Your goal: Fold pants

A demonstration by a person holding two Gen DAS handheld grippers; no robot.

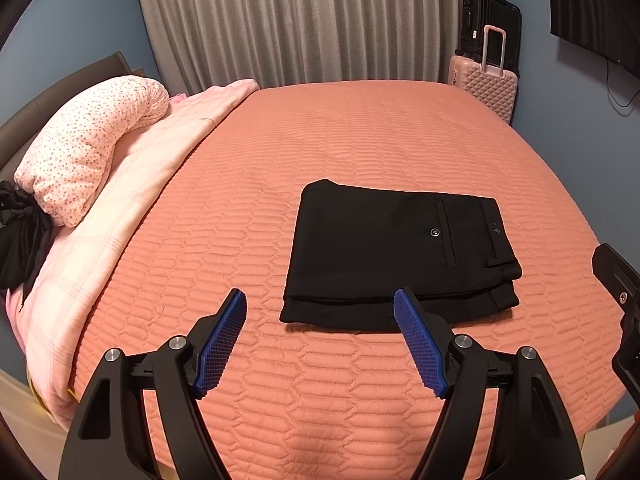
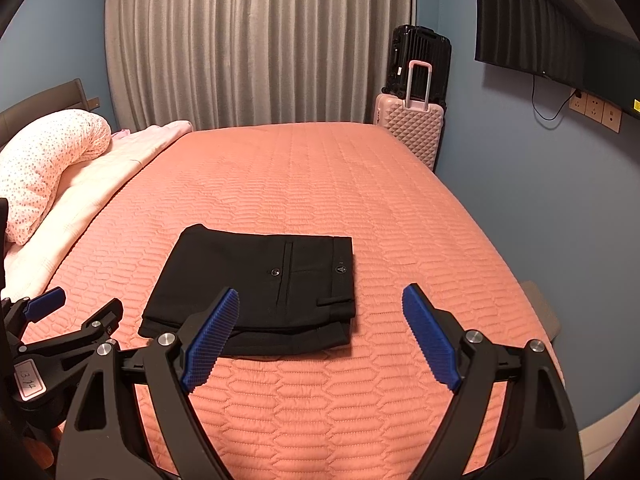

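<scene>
Pants: black pants point(image 1: 396, 252) are seen folded flat on the bed point(image 1: 320, 140).
Left tool point(image 1: 320, 300): jaws spread wide, nothing held, angled down near the pants' edge.
Right tool point(image 2: 320, 296): likewise spread, empty.

Lying folded on the bed point(image 1: 360, 140), nearer its front edge: the pants point(image 1: 396, 252), with both grippers hanging apart from them, the left gripper point(image 1: 320, 300) just before their near edge and the right gripper point(image 2: 320, 300) to its right. Resting along the bed's left side: a pillow point(image 1: 88, 148) on a blanket point(image 1: 132, 200). Standing behind the bed's far right corner: two suitcases point(image 2: 410, 124), one behind the other, before a curtain point(image 2: 260, 48).
</scene>
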